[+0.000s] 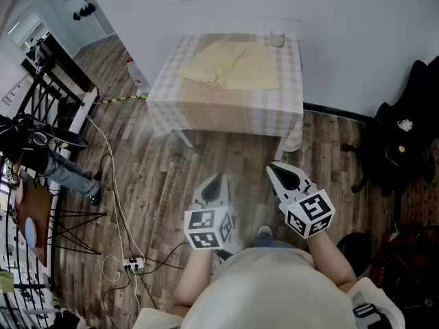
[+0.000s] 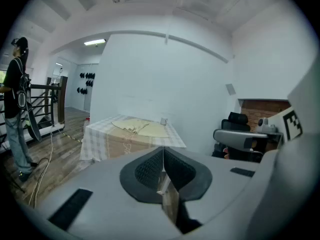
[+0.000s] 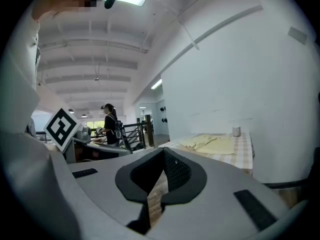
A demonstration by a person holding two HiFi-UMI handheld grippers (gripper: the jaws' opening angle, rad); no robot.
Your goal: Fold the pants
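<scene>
Pale yellow pants [image 1: 230,64] lie spread on a small table with a checked cloth [image 1: 226,112] against the white wall. They also show in the left gripper view as the pants [image 2: 140,128] and in the right gripper view as the pants [image 3: 210,142]. My left gripper [image 1: 217,178] and right gripper [image 1: 273,168] hover side by side over the wooden floor, well short of the table. Both point toward it. Each has its jaws together with nothing held, as the left gripper [image 2: 163,149] and the right gripper [image 3: 163,151] show in their own views.
A small glass [image 1: 277,40] stands at the table's far right corner. A person [image 1: 62,170] stands at the left by a black railing [image 1: 55,81]. Cables [image 1: 116,204] and a power strip [image 1: 130,262] lie on the floor. A black chair [image 1: 405,136] is at the right.
</scene>
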